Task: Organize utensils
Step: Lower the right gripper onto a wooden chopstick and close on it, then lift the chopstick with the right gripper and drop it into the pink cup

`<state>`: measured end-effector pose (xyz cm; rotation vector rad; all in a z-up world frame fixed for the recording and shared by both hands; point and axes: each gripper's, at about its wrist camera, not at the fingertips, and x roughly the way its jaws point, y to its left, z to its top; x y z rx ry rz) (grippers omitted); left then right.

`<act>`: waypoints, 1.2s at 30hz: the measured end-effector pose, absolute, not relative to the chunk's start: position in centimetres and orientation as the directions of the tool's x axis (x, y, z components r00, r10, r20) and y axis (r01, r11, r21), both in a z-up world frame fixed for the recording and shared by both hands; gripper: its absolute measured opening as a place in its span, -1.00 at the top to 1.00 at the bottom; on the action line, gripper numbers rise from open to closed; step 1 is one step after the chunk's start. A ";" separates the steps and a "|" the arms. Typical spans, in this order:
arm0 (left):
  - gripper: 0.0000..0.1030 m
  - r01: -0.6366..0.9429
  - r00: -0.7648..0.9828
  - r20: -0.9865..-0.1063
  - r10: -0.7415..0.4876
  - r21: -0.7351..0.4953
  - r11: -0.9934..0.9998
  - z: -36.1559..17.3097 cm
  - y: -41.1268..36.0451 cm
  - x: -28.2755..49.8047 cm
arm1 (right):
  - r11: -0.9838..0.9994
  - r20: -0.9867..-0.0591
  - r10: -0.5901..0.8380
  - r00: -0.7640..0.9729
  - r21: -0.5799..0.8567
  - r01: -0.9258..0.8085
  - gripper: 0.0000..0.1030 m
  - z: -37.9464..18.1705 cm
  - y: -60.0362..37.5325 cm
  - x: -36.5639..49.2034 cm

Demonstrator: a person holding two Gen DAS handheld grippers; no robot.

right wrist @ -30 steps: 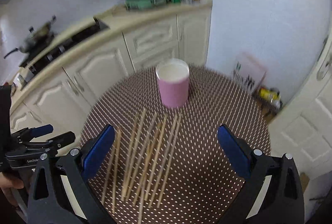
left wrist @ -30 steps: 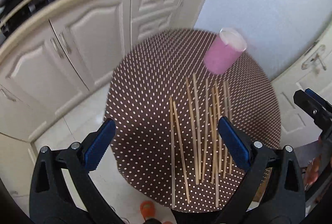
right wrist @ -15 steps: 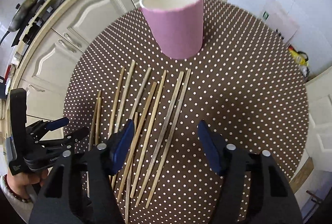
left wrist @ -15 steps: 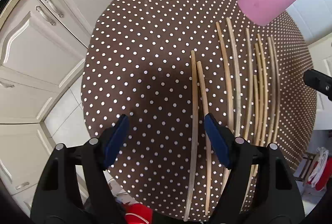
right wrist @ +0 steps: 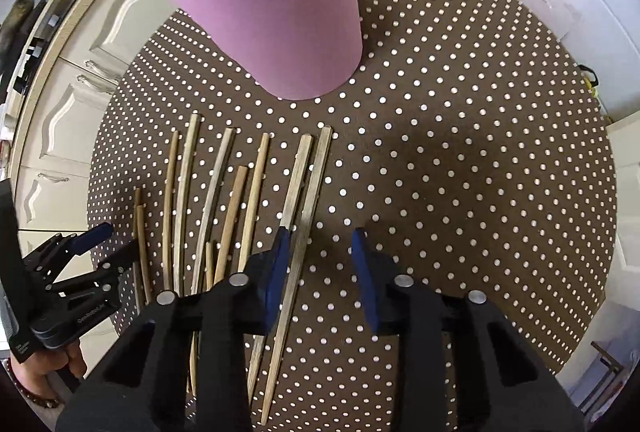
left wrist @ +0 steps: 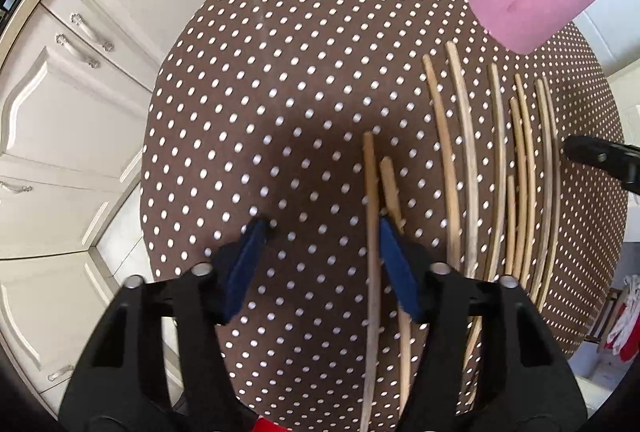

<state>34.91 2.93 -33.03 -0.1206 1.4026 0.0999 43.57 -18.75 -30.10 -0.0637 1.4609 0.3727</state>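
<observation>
A: Which step is this, would you say?

B: The pick-up, at its very start. Both grippers are low over the dotted desk (left wrist: 280, 80), each going for chopsticks at one end of the row. The left gripper (left wrist: 322, 228) has its jaws open, with the leftmost chopstick (left wrist: 372, 232) lying between them, hard against the right-hand pad; its shorter neighbour (left wrist: 394, 192) passes under that pad.

A: And the other one?

B: The right gripper (right wrist: 320, 238) is also spread open. The rightmost chopstick (right wrist: 308, 212) lies between the jaws, close to the left pad — nothing is clamped yet. The next chopstick over (right wrist: 294, 184) runs under that pad.

A: Where does it all go?

B: Presumably into the pink cup (right wrist: 280, 16), standing upright at twelve o'clock from the right gripper, and at about one o'clock from the left. The other chopsticks (right wrist: 216, 192) lie flat between the two grippers, roughly parallel.

A: So the next move?

B: Shift each gripper sideways to centre its stick, then close — my guess is that thin sticks lying flat may slip or bring a neighbour along.
</observation>
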 end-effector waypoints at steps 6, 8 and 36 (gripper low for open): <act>0.29 -0.150 0.160 -0.987 0.004 -0.020 0.989 -31.5 3.0 37.0 | 0.944 -0.987 0.151 0.056 0.127 -0.306 0.54 -31.0 -16.6 44.7; 0.61 -0.176 0.167 -0.986 0.007 -0.023 0.984 -31.5 3.9 38.3 | 0.941 -0.991 0.113 0.074 0.082 -0.329 0.61 -31.1 -15.9 45.0; 0.90 0.057 0.564 -0.767 -0.305 -0.333 0.941 -10.4 2.0 41.1 | 0.874 -0.801 0.476 0.364 0.387 -0.293 0.90 -13.8 -22.3 44.5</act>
